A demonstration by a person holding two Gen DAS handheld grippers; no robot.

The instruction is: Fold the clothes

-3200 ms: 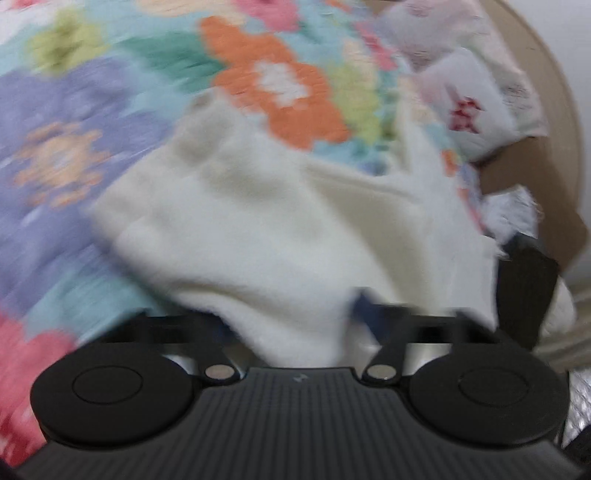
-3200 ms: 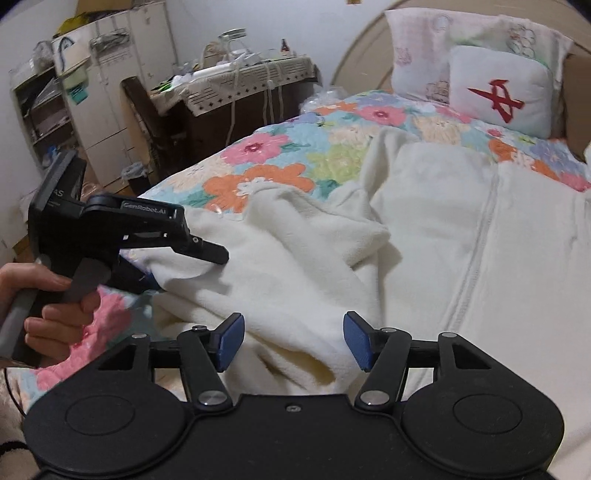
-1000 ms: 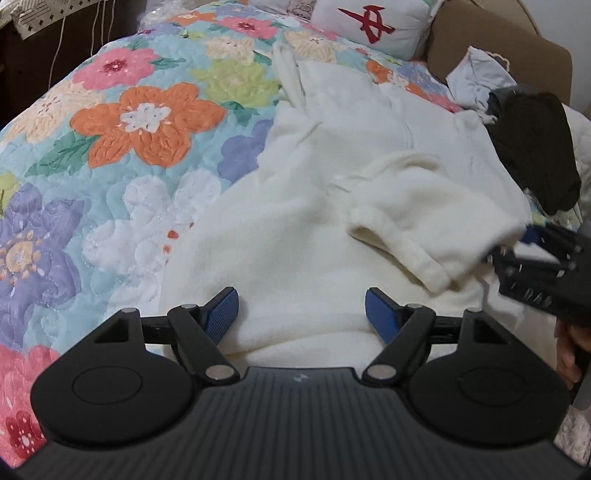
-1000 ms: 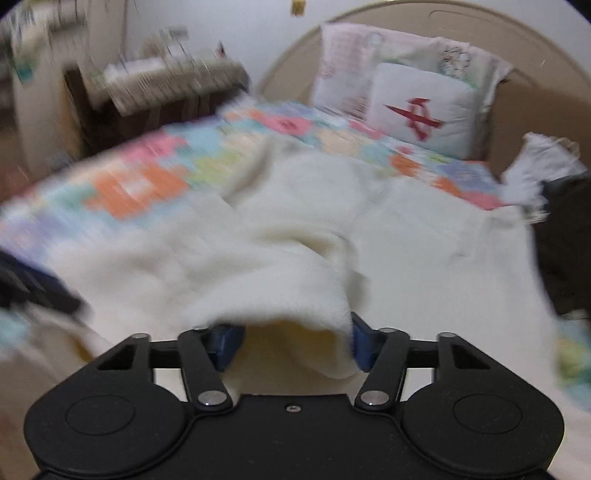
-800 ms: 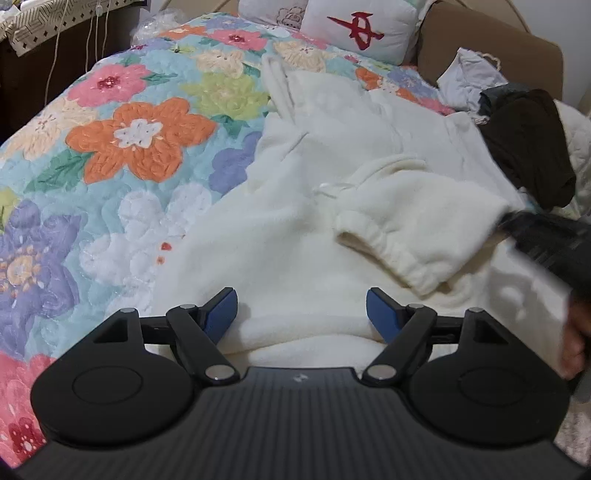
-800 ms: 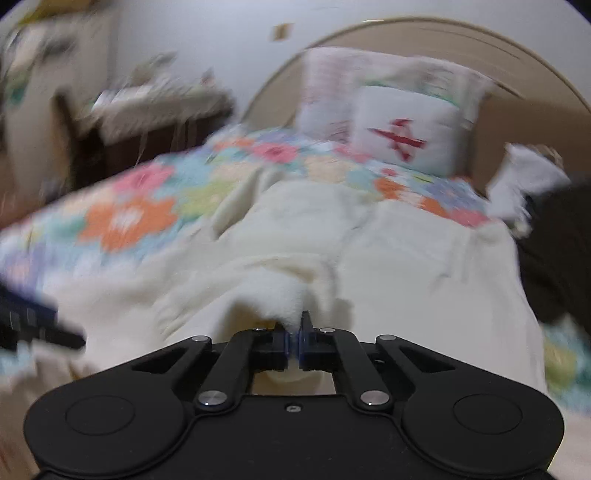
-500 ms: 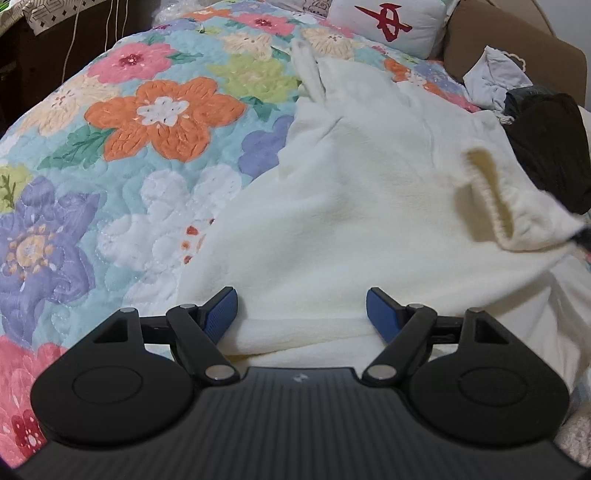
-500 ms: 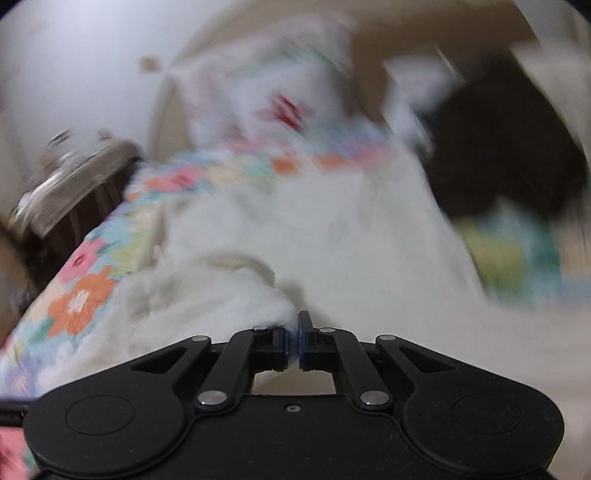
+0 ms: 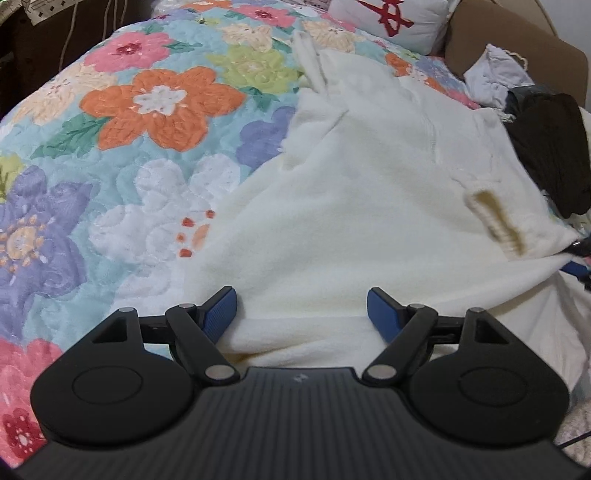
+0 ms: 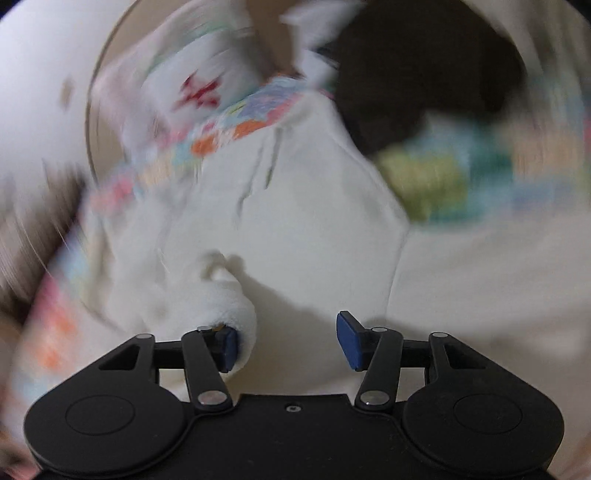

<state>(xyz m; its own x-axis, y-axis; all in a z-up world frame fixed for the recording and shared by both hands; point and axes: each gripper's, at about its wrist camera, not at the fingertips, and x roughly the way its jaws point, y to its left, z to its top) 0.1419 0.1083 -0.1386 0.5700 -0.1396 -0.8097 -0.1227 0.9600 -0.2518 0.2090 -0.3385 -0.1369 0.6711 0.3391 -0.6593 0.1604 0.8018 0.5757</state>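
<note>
Left wrist view, tool: the left gripper (image 9: 302,308) stands wide, holding nothing, its blue pads either side of the near hem.
Left wrist view, garment: the cream fleece garment (image 9: 369,206) lies on the floral quilt (image 9: 122,147), its long axis running from the gripper up toward the white pillow (image 9: 391,18).
Left wrist view, sleeve: one sleeve, ribbed cuff (image 9: 496,229) showing, is laid across the body toward the dark clothing (image 9: 546,147).
Left wrist view, far edge: the right gripper (image 9: 581,258) barely shows beside that cuff.
Right wrist view, tool: blurred; the right gripper's jaws are spread, fleece draped against the left pad, seemingly not clamped.
Right wrist view, garment: it fills the middle, collar end toward the pillow.
Progress: early; one sleeve seems folded in, while the other sleeve and the body folds remain.
</note>
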